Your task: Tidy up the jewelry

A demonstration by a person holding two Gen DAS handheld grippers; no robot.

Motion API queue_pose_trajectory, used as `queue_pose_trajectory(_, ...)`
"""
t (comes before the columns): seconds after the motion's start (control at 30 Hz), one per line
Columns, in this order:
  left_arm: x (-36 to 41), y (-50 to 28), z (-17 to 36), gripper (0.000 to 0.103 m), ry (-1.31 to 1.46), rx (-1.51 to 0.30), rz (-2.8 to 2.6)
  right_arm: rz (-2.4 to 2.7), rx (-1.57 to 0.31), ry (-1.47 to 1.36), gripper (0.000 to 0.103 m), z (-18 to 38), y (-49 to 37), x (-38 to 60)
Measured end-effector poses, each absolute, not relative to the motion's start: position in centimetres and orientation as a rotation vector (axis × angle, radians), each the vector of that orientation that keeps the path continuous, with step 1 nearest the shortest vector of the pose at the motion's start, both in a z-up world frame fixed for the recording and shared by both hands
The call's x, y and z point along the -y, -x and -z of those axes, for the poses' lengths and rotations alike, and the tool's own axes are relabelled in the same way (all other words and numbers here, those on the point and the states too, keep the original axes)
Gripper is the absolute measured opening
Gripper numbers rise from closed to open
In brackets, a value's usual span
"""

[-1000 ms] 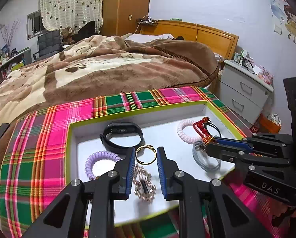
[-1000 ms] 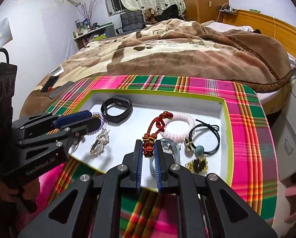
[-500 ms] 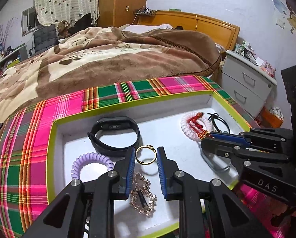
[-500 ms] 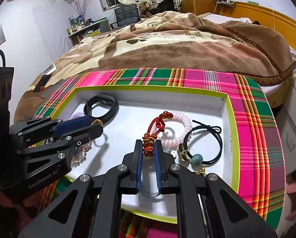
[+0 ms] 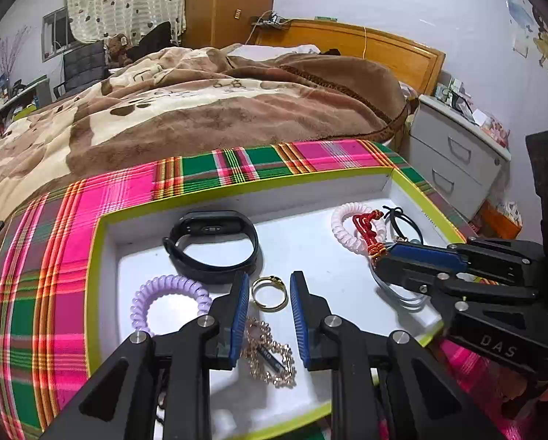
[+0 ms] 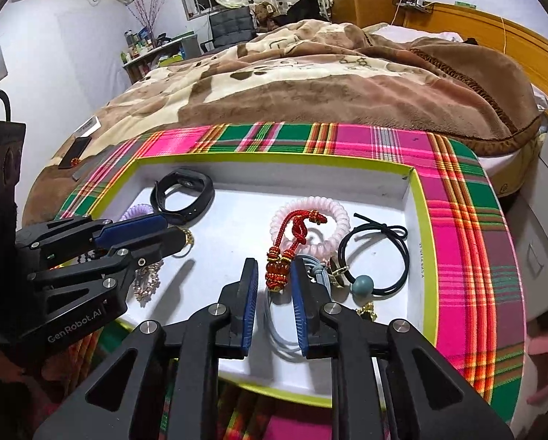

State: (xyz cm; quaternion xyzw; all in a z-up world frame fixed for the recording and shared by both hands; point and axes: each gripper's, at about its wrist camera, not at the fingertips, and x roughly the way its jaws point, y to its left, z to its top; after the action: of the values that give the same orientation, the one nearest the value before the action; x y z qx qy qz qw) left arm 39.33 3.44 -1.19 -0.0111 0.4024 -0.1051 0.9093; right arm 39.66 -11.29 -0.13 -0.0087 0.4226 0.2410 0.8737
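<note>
A white tray with a lime rim (image 5: 98,256) sits on a plaid cloth. My left gripper (image 5: 269,283) is shut on a gold ring (image 5: 269,292), held just above the tray; from the right wrist view the ring (image 6: 188,236) shows at its tip (image 6: 181,233). The jaws of my right gripper (image 6: 274,267) are opening. The beaded end of a red knotted cord (image 6: 278,272) lies between them, and the pads stand clear of it. The cord drapes over a pink coil hair tie (image 6: 334,212). In the left wrist view the right gripper (image 5: 378,256) points in from the right.
Also in the tray are a black fitness band (image 5: 211,242), a purple coil tie (image 5: 167,300), a gold chain (image 5: 270,359), a black hair tie with a teal bead (image 6: 378,256) and a grey-blue tie (image 6: 277,330). A bed with a brown blanket (image 5: 200,110) lies behind, with drawers (image 5: 453,161) at the right.
My right gripper's jaws have spread apart around the red cord's beaded end, which they gripped before. The left gripper still holds the gold ring. Both views have shifted slightly over the tray.
</note>
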Motion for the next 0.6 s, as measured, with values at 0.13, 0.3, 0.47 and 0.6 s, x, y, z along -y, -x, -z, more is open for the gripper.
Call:
queue_pose_trajectory(0.13,-3.8,-38.1,0.3,0.023,0.037,-0.809,0.213,-0.511,-0.853,0.011,0.020,-1.1,-38.5,11.6)
queue_pose_trajectory(0.3,-4.0,-35.5,-1.2,0.023,0.043,-0.776,0.199,-0.510,-0.804,-0.010,0.024,-3.0,-35.9,12.6)
queue_pose_trajectory(0.47,-4.1,-31.7,-2.7,0.023,0.062,-0.736,0.185,-0.491,-0.766,-0.031,0.024,-4.4,-32.5,13.5)
queue_pose_trajectory(0.6,-3.9,-28.6,-3.6,0.023,0.076,-0.711,0.178,-0.480,-0.741,-0.027,0.024,-5.0,-29.4,13.9)
